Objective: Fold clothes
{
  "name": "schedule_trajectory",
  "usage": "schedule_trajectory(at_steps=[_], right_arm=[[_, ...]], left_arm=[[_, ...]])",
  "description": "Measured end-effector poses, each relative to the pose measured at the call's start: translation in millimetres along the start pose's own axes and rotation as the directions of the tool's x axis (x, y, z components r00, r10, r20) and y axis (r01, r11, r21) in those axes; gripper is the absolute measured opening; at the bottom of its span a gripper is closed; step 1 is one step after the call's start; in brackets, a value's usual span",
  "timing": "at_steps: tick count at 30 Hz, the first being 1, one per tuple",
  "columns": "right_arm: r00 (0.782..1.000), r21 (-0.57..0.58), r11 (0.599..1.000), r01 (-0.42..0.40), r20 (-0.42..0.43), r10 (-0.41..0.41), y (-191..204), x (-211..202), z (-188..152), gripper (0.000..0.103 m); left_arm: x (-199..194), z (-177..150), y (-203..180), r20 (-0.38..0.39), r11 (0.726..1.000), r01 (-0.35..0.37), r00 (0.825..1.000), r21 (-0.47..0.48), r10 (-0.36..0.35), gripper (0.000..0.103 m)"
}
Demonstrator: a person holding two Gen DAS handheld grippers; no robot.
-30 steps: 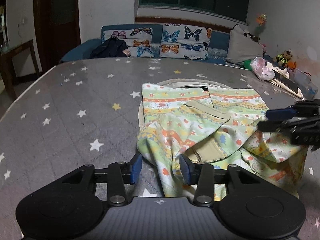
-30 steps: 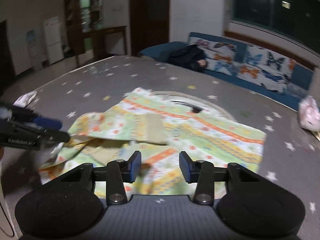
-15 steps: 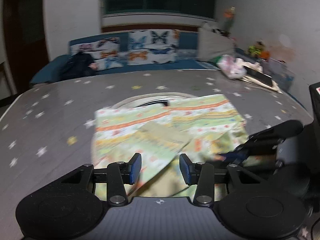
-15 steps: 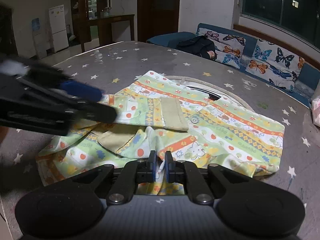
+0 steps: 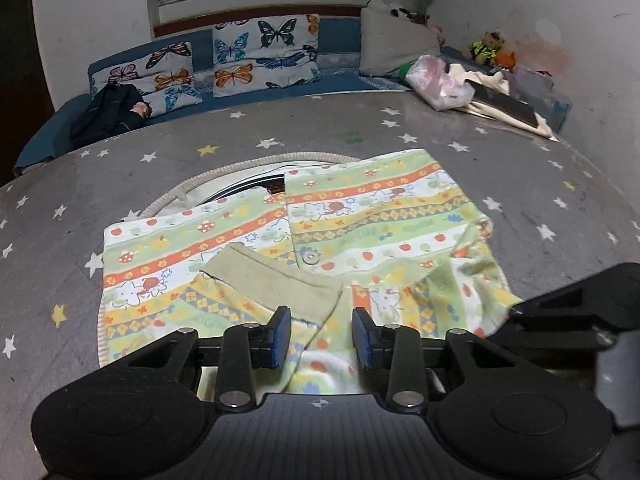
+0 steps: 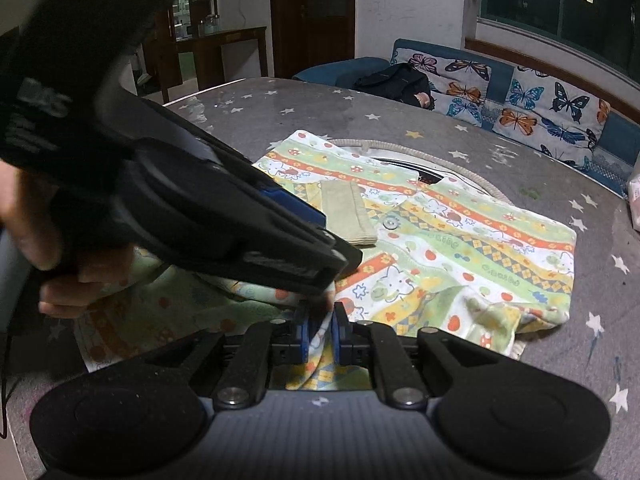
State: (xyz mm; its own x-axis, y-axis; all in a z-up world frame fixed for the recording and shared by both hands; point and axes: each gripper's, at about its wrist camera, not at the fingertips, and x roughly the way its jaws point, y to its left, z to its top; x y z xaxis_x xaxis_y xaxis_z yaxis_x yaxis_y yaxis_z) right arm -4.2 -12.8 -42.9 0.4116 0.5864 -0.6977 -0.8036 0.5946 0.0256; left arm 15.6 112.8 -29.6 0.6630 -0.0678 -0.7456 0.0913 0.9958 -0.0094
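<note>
- The star-print tabletop point(image 5: 360, 128) carried one small printed shirt point(image 5: 380, 216) with a button front. It lay near the middle and reached toward the near edge, partly on a round ringed mat point(image 5: 188, 188).
- The far part of the shirt lay flat. The near part was bunched up, with a plain tan cuff point(image 5: 272, 280) turned over onto the front.
- The right gripper point(image 6: 320, 330) was pinched tight on a bit of the shirt's near edge, and cloth showed between its blue pads point(image 6: 305, 334).
- The left gripper point(image 5: 320, 338) had its fingers spread apart, low over the cloth just past the tan cuff, holding nothing.
- My guess was that a fold was under way, with one side held and the other still to be caught. The next move would need the left gripper to close on the cloth, so both could lift it evenly.
- From the right wrist, the left gripper and the hand point(image 6: 48, 240) holding it were blurry and covered the shirt's left side.
- The shirt's near hem sat hidden under both tools, so I could not tell how much was already folded.
</note>
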Motion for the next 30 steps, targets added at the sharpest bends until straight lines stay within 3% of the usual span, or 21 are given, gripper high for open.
schedule_trajectory(at_steps=[7,12,16,19,24,30], right_arm=[[1.0,0.001,1.0,0.011,0.008,-0.011,-1,-3,2,0.012],[0.999,-0.014,0.999,0.032,0.023,-0.031,-2,-9,6,0.018],[0.998,-0.036,0.998,0.044,0.051,-0.042,3,-15,12,0.031],[0.997,-0.076,0.997,0.023,0.071,-0.017,14,-18,17,0.032],[0.997,-0.157,0.987,-0.043,0.05,0.051,40,-10,22,0.032],[0.997,-0.138,0.988,-0.064,0.024,0.068,46,7,21,0.032]], left_arm=[[-2,0,23,0.014,0.995,0.006,1.0,-0.104,-0.005,0.006],[-31,-4,52,0.069,0.979,-0.015,0.997,-0.202,0.03,0.005],[-54,-13,76,0.102,0.963,-0.059,0.991,-0.263,0.089,0.005],[-71,-24,93,0.118,0.946,-0.09,0.984,-0.312,0.132,0.004],[-102,-49,119,0.14,0.909,-0.138,0.968,-0.393,0.208,0.004],[-136,-88,148,0.124,0.847,-0.223,0.94,-0.483,0.319,0.004]])
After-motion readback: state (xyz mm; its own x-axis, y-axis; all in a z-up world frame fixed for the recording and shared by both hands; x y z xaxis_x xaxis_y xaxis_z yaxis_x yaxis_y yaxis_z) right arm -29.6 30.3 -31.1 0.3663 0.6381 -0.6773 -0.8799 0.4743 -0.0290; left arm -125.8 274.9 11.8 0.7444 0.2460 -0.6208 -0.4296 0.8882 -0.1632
